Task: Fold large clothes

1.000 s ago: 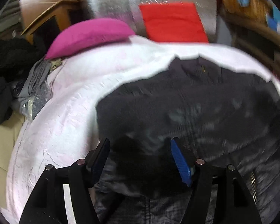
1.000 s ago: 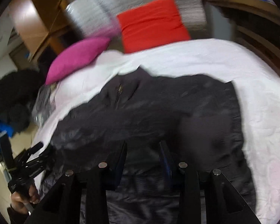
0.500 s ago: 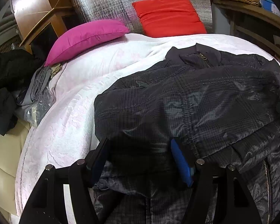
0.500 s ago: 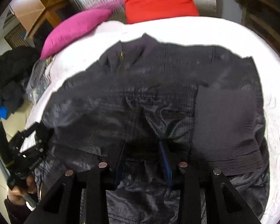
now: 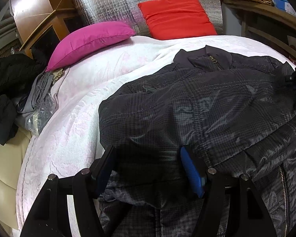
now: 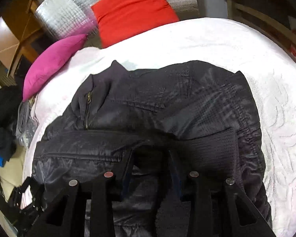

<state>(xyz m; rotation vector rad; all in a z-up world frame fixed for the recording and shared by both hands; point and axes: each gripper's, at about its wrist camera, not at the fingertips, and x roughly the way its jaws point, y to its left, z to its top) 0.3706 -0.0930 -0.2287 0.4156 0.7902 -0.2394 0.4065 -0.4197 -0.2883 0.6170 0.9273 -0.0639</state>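
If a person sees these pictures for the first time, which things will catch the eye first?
First the big dark jacket, spread over the white bedcover, with both sleeves folded across its front. Next the two bright pillows at the head of the bed: the pink pillow on the left, the red pillow leaning against the silver panel.

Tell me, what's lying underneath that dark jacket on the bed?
The dark jacket lies spread on a white bedspread, which shows all around its edges. Whatever sits directly beneath the jacket's middle is covered, so it cannot be seen.
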